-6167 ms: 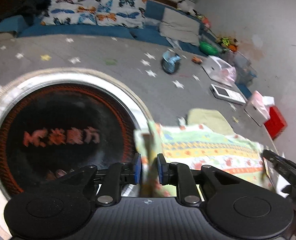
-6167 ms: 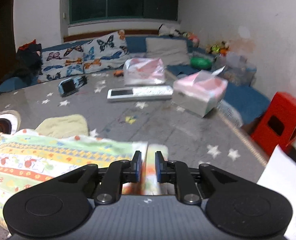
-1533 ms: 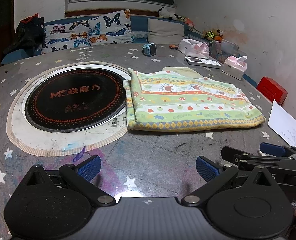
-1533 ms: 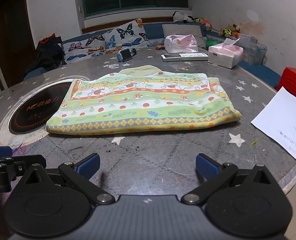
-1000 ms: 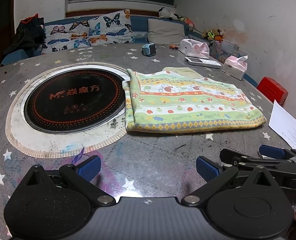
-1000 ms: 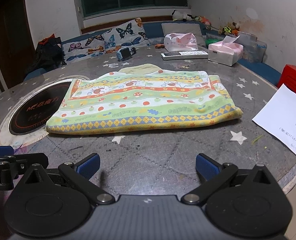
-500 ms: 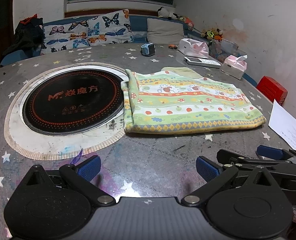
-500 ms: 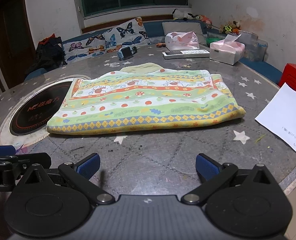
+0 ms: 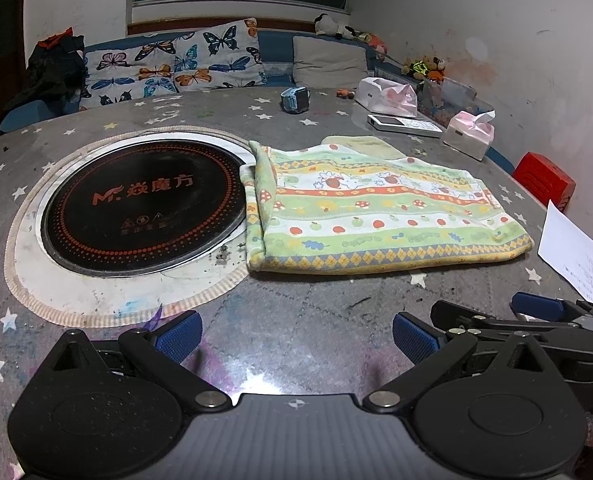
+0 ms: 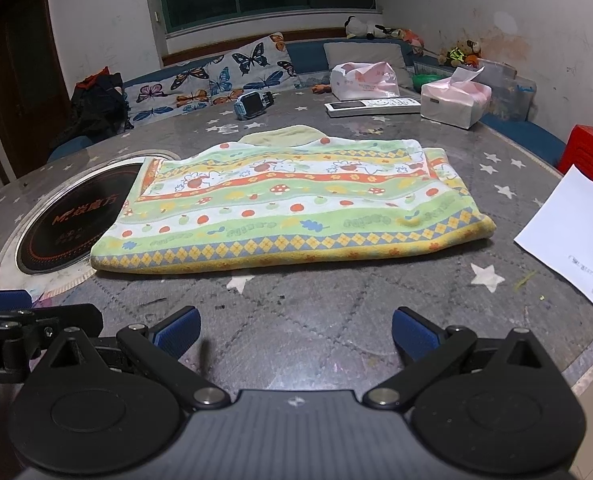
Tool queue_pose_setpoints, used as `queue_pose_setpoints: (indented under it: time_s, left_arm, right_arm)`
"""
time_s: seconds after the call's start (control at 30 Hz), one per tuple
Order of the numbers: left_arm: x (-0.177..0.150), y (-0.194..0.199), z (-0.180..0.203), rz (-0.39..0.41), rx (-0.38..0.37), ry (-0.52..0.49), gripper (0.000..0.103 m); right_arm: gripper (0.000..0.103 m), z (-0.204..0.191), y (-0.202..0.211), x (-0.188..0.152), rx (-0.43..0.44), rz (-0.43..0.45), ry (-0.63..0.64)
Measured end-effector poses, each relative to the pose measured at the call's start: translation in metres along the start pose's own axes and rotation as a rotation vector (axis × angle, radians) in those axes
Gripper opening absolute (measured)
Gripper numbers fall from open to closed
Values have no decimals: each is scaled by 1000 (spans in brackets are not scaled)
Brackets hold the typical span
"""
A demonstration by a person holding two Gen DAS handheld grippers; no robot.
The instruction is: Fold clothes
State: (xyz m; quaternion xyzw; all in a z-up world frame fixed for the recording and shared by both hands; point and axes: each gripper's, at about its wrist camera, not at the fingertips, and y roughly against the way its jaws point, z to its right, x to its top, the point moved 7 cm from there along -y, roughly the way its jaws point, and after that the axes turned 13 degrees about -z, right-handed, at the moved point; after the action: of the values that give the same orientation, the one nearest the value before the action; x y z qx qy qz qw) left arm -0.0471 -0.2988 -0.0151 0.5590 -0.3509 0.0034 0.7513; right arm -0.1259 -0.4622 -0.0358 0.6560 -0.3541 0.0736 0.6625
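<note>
Blk hand-held gripper (image 9: 296,336), blue pads (image 9: 178,336)

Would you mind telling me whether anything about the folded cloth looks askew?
Slightly: the folded cloth overlaps the cooktop's white rim at its left end, and a plain yellow layer sticks out beyond its far edge.

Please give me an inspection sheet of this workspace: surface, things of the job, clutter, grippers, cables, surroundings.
Surface: round grey table with star pattern; a black induction cooktop is set into it.
Job's things: striped patterned cloth lies folded flat, its left edge over the cooktop rim.
Clutter: paper sheet, tissue box, remote control, pink bag, blue toy.
Grippers: left gripper open, empty; right gripper open, empty; both short of the cloth.
Cables: nothing seen.
Surroundings: butterfly cushions, red stool, dark window.
</note>
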Motion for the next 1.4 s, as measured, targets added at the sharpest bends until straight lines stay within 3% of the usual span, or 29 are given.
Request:
queue_pose_setpoints:
  time_s: [1.4]
  left_arm:
    - [12, -5, 10, -5, 10, -24, 103]
  right_arm:
    - [103, 7, -1, 8, 15, 9, -33]
